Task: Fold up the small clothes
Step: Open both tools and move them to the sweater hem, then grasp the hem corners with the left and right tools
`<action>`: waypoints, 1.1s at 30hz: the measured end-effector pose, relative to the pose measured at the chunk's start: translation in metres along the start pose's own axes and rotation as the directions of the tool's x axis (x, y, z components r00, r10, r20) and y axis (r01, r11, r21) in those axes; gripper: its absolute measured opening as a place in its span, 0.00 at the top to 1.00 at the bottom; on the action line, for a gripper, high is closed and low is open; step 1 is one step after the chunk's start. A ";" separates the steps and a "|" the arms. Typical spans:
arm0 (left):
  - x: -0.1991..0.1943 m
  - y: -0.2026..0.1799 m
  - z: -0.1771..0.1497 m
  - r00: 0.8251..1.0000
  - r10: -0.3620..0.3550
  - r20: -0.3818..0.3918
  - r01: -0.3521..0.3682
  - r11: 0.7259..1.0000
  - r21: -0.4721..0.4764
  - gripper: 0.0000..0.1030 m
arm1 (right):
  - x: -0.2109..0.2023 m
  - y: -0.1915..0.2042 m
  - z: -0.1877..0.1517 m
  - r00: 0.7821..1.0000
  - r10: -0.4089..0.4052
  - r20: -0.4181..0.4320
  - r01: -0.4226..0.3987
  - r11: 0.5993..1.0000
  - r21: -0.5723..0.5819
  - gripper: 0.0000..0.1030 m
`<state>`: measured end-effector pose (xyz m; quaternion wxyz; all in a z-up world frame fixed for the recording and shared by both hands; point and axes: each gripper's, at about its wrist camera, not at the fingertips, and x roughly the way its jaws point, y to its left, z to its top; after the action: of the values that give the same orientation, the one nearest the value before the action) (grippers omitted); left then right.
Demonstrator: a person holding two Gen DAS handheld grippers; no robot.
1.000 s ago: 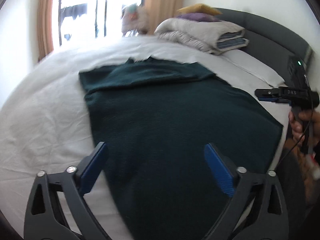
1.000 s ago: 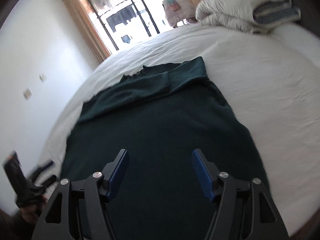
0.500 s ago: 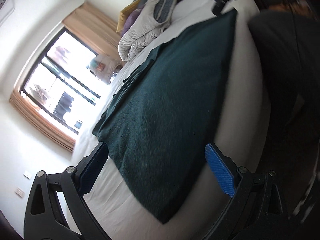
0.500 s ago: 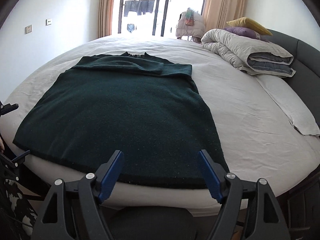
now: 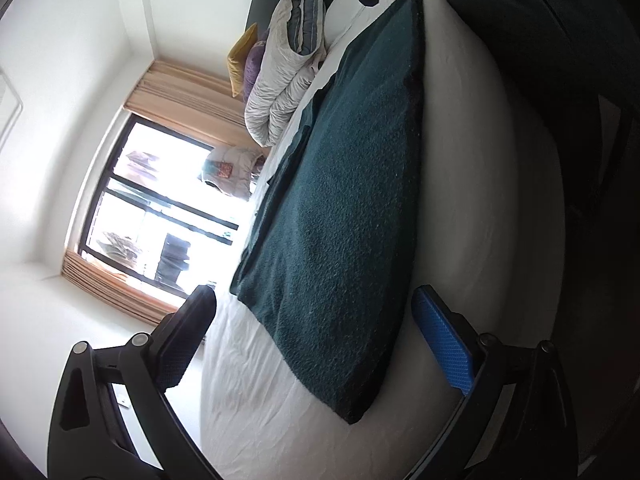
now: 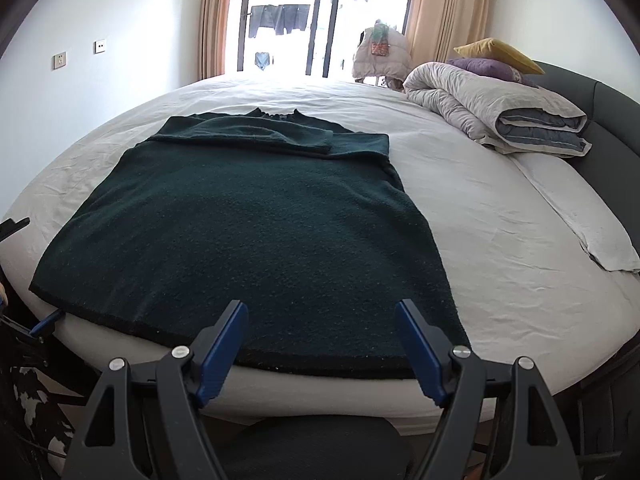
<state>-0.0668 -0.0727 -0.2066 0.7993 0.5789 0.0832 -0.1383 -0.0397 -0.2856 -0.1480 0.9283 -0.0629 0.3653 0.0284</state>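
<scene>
Both sets of tongs hover just off the near edge of the bed, jaws spread wide and empty: the right tongs face the hem near its right corner, and the left tongs, rolled onto their side, face the left hem corner. The dark green sweater lies flat on the white sheet, hem along the near edge of the bed and neckline toward the far window. Completed: both sleeves are folded across the chest at the far end, leaving a tidy rectangular body. Outstanding, judging from this layout: grip the two hem corners and carry the hem toward the neckline, with any further folds after that. A rolled duvet lies far right, well apart from the sweater.
</scene>
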 end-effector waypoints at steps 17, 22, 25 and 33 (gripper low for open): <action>0.027 0.098 -0.013 0.982 -0.179 -0.057 0.138 0.893 -0.428 0.96 | -0.005 0.023 -0.013 0.998 -0.068 0.009 0.068 0.974 -0.217 0.25; 0.024 0.149 0.001 0.983 -0.183 -0.004 0.152 0.830 -0.536 0.96 | -0.007 0.033 -0.024 0.995 -0.102 0.021 0.102 0.926 -0.364 0.30; 0.023 0.179 0.009 0.977 -0.213 0.024 0.182 0.764 -0.619 0.96 | -0.004 0.036 -0.025 0.992 -0.127 0.021 0.124 0.899 -0.421 0.35; 0.008 0.220 0.032 0.977 -0.204 0.061 0.193 0.722 -0.665 0.96 | 0.016 0.067 -0.024 0.987 -0.154 0.046 0.153 0.811 -0.564 0.47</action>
<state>0.0092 -0.0396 -0.0005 0.9330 0.2436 0.1951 -0.1793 -0.0504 -0.2225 -0.1826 0.8668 -0.3646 0.3349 0.0602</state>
